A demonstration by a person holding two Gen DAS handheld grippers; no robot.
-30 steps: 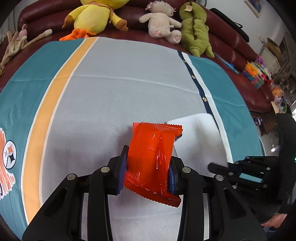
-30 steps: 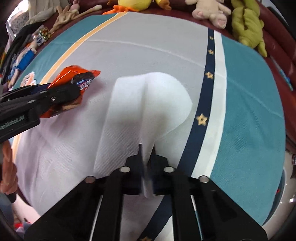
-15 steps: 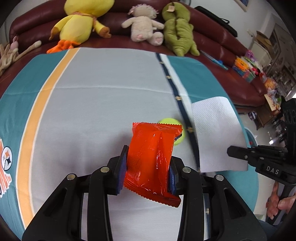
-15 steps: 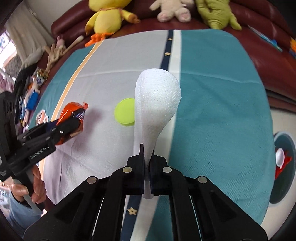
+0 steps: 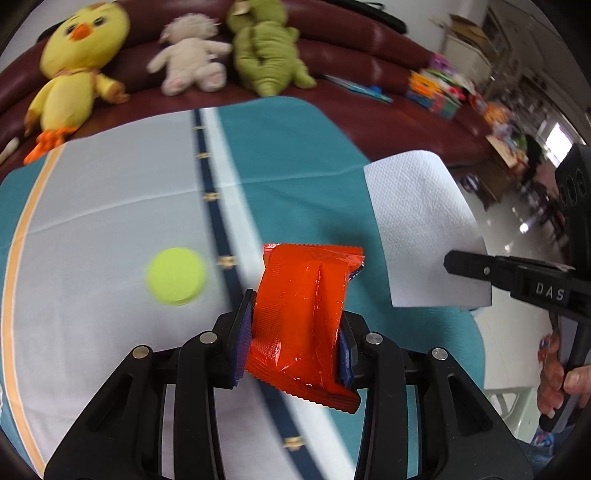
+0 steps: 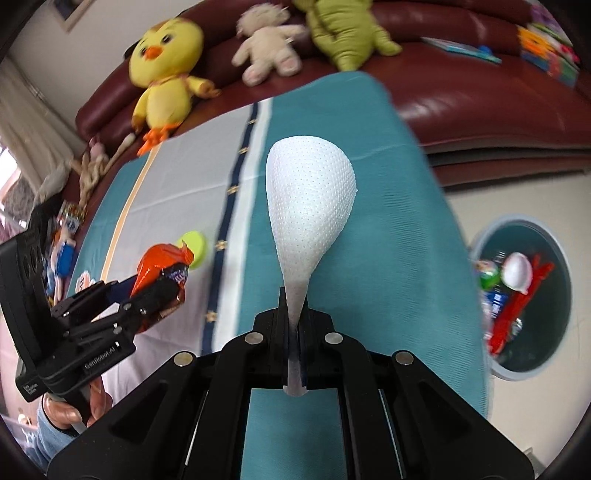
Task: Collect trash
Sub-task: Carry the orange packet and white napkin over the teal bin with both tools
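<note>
The left gripper (image 5: 295,332) pinches a crinkled orange plastic snack wrapper (image 5: 306,314) between its blue-padded fingers (image 5: 242,339), one pad against each side of the packet, which stands upright above the counter's teal, grey and white striped tablecloth (image 5: 110,221). In the right wrist view the same wrapper (image 6: 162,273) shows at the left, held clear of the cloth, with the person's hand (image 6: 74,410) gripping the tool's handle below. The right gripper (image 6: 295,325) is pressed together on the lower edge of a white embossed paper towel sheet (image 6: 310,206), which bulges upward from the closed jaws and hangs free in front of the camera; from the left wrist view the sheet (image 5: 417,229) appears as a flat white rectangle at the right, held past the edge of the counter, with the person's other hand (image 5: 557,380) on the handle beneath. A round lime-green lid (image 5: 175,276) lies flat on the grey band of the cloth, just left of the navy stripe and well apart from both grippers. Down on the floor to the right of the counter stands a round teal waste bin (image 6: 480,243), already holding a white object, red pieces and a bottle. Behind the counter, a dark red leather sofa (image 6: 461,85) carries a yellow plush duck (image 6: 166,66), a cream plush animal (image 6: 266,44) and a green plush toy (image 6: 343,33).
</note>
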